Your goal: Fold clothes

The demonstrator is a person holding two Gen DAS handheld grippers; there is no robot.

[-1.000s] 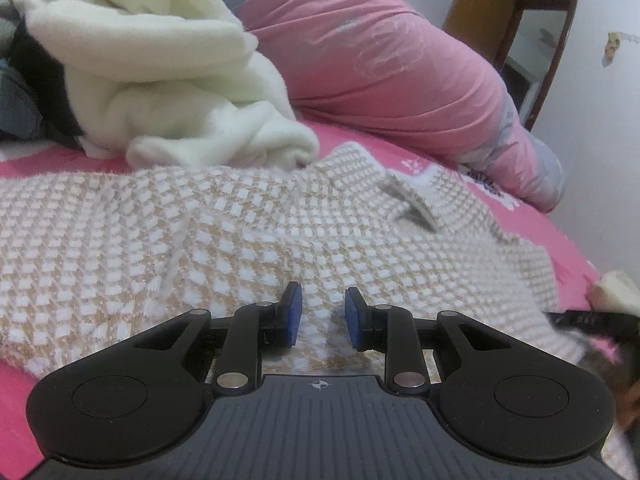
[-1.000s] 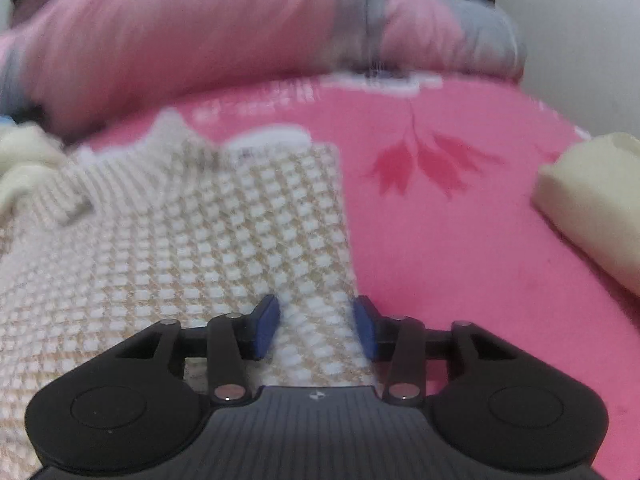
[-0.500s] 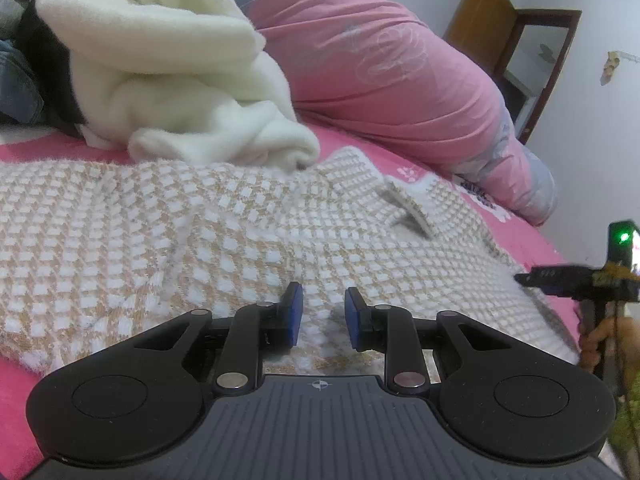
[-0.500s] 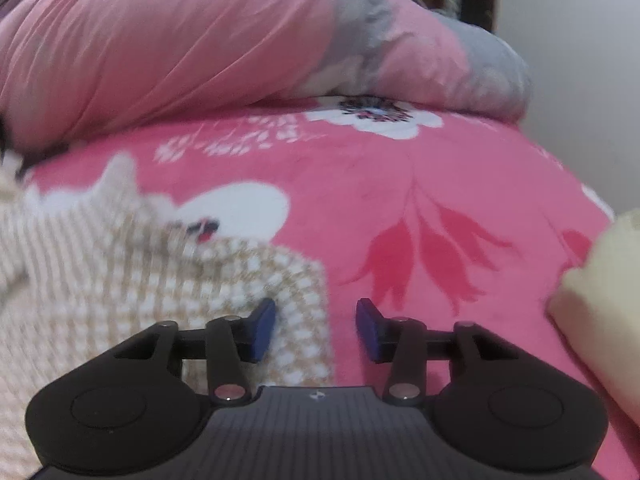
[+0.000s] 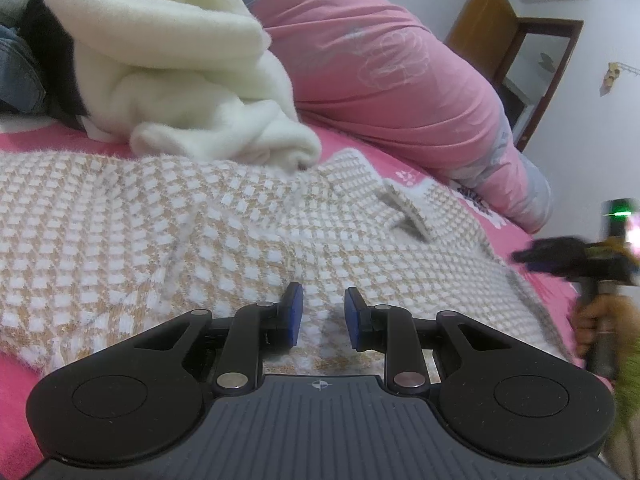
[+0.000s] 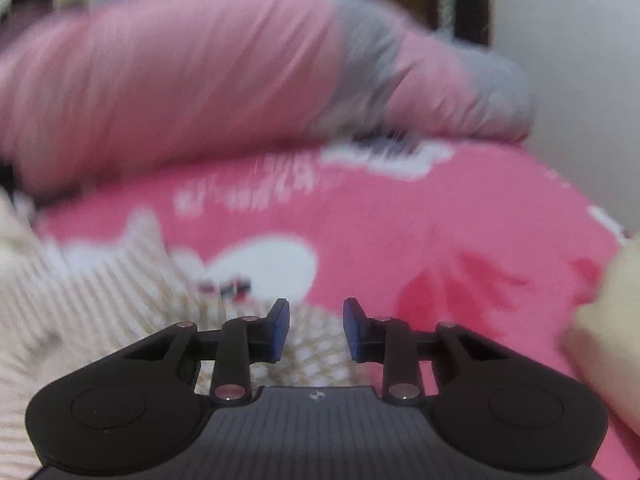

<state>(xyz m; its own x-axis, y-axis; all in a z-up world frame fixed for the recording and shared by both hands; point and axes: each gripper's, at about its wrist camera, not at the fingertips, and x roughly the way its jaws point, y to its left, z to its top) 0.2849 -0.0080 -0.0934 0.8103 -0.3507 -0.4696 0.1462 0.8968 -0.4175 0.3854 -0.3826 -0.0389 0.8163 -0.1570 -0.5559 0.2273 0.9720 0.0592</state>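
Observation:
A tan-and-white checked knit sweater (image 5: pixel 168 232) lies spread flat on the pink bed, its collar flap (image 5: pixel 404 208) turned up. My left gripper (image 5: pixel 322 314) hovers open just over the sweater's near part, nothing between its blue pads. In the left wrist view the right gripper (image 5: pixel 536 258) shows blurred at the sweater's right edge, held by a hand (image 5: pixel 596 320). In the blurred right wrist view my right gripper (image 6: pixel 316 330) is open above a corner of the sweater (image 6: pixel 100 304), with pink sheet beyond.
A heap of cream fleece clothing (image 5: pixel 172 60) lies behind the sweater, dark garments (image 5: pixel 24 72) at far left. A big pink duvet roll (image 5: pixel 384 80) runs along the back. A cream folded item (image 6: pixel 608 320) sits at right on the flowered pink sheet (image 6: pixel 460 240).
The right gripper has swung away from over the sweater's edge toward its far corner and is still moving. The left gripper has lifted slightly and stays open.

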